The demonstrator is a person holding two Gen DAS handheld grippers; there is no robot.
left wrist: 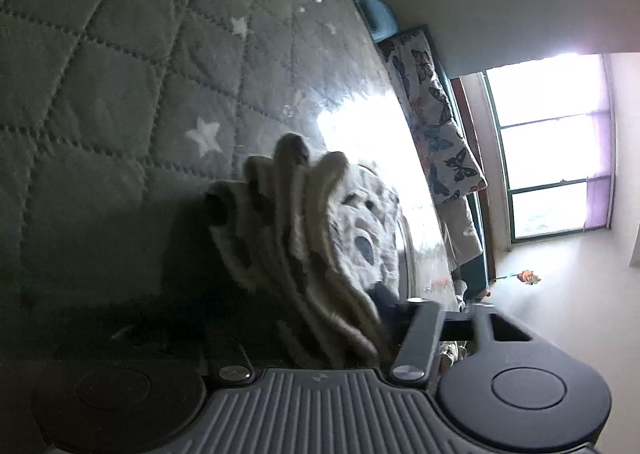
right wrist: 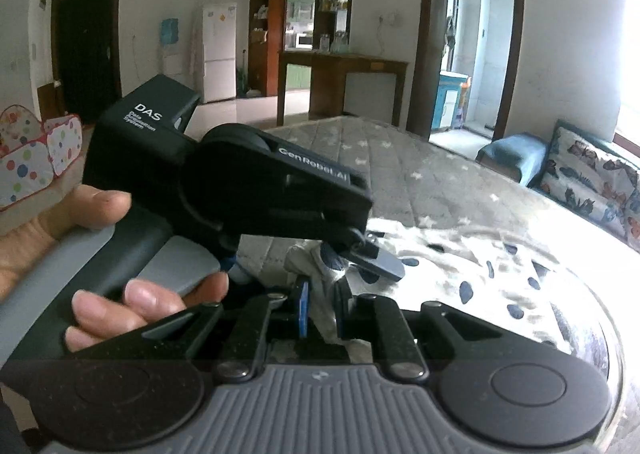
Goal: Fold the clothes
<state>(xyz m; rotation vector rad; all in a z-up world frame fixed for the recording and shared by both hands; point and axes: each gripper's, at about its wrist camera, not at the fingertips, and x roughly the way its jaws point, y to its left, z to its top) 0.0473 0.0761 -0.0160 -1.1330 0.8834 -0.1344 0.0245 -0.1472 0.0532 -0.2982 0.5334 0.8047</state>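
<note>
Left wrist view: a quilted grey bedspread (left wrist: 120, 73), stitched in diamonds and dotted with white stars, fills the left side; at centre a soft white garment (left wrist: 320, 238) with dark blue spots bunches into thick folds between the fingers of the left gripper (left wrist: 336, 318), which pinch it. To the right a butterfly-print cushion (left wrist: 436, 121) stands by a bright window (left wrist: 548, 145).

Right wrist view: a person's hand (right wrist: 132, 302) grips the grey handle of the left gripper (right wrist: 368, 254), a matte black body whose jaws clamp the garment (right wrist: 480, 266). Just below, the right gripper (right wrist: 322, 312), blue pads nearly pressed together, nips a narrow fold of the same cloth. The garment lies spread over the bedspread (right wrist: 400, 161), glaring white in sunlight on the right.
</note>
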